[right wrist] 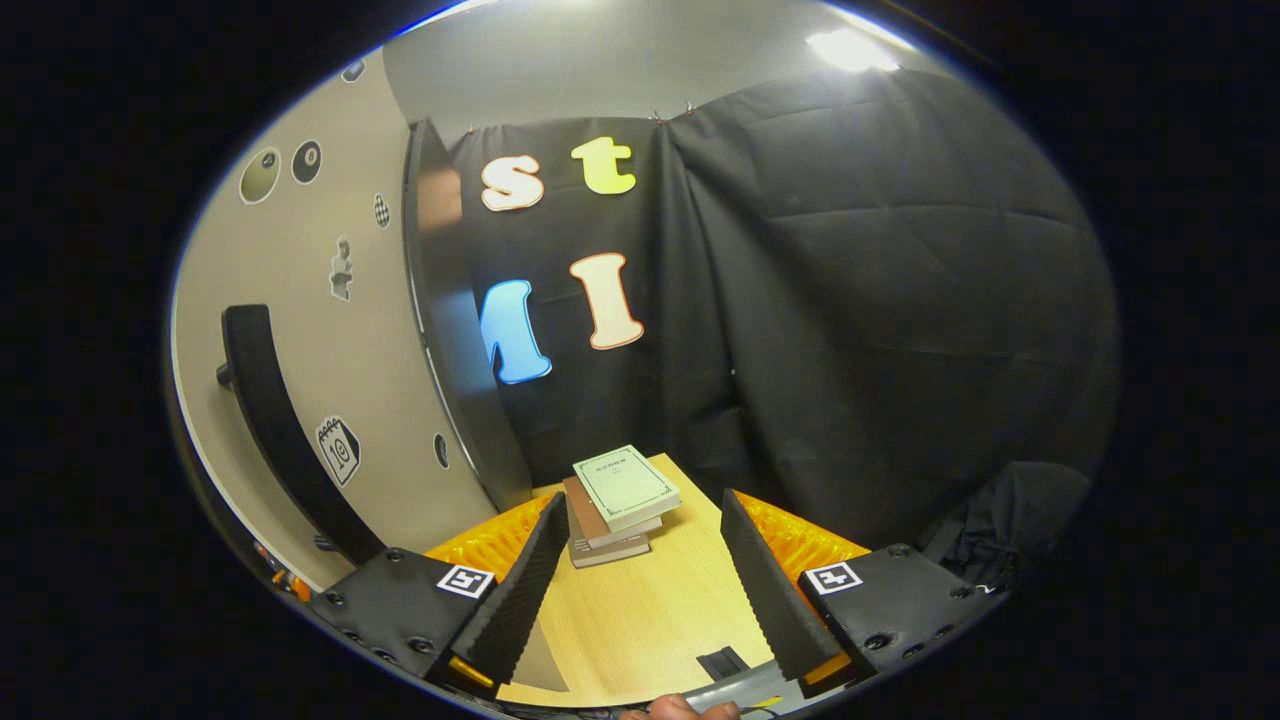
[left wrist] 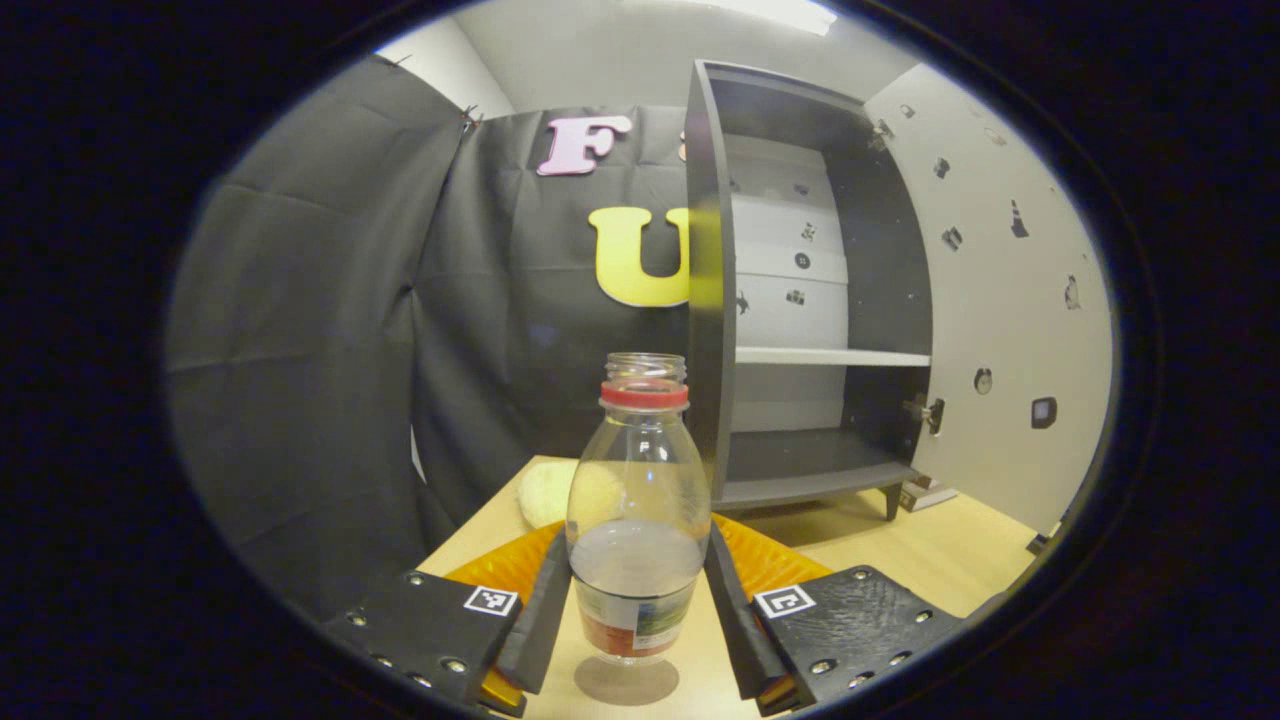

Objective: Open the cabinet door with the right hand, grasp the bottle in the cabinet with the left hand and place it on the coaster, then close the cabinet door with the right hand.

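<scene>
Open cabinet door swung wide, shelves reachable, stacked books occupying table ahead.

Both grippers' jaws spread apart.

Black cloth drapes the booth's walls, creased in broad folds, under a pale ceiling with a bright light. A light wooden table fills the foreground, and a stack of books lies near its far edge.

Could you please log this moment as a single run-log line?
door: open | bottle: upright on table, between left tool fingers | cabinet: shelves bare | right tool: open, near books
</scene>
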`<state>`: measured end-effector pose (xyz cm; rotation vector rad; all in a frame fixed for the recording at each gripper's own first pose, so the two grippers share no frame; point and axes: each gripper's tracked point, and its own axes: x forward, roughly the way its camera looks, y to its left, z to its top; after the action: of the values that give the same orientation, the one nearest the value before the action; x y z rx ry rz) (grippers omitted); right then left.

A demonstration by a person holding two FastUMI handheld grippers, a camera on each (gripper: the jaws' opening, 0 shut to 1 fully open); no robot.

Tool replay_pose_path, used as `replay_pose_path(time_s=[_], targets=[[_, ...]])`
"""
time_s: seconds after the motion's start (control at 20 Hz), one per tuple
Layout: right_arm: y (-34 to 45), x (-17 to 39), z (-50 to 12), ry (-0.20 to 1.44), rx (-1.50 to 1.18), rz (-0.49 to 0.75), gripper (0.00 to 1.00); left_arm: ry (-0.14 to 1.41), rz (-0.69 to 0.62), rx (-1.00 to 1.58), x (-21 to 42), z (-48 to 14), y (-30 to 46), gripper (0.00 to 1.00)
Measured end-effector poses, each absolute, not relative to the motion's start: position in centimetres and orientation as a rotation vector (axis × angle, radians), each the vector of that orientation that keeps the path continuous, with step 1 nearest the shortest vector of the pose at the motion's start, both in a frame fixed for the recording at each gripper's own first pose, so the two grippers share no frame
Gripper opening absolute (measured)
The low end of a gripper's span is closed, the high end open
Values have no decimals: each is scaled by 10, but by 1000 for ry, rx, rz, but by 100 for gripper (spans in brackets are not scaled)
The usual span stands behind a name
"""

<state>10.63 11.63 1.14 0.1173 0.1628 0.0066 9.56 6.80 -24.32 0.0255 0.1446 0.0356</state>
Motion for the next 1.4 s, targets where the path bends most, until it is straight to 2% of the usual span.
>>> replay_pose_path(time_s=[0.35, 0.55, 0.9, 1.0, 1.2, 1.3, 1.4], targets=[[110, 100, 7, 122, 108, -36, 97, 204, 56, 4, 87, -319, 75, 69], [109, 95, 5, 118, 122, -49, 97, 199, 60, 5, 92, -333, 78, 73], [119, 87, -8, 157, 98, -45, 97, 194, 14, 72, 84, -338, 66, 70], [120, 85, -18, 187, 93, -47, 97, 201, -10, 110, 83, -338, 60, 74], [119, 80, -30, 204, 94, -48, 97, 210, -60, 120, 75, -331, 45, 77], [119, 77, -37, 218, 111, -45, 97, 209, -48, 125, 75, -331, 49, 84], [116, 75, -42, 227, 119, -45, 97, 222, -30, 118, 74, -331, 53, 84]])
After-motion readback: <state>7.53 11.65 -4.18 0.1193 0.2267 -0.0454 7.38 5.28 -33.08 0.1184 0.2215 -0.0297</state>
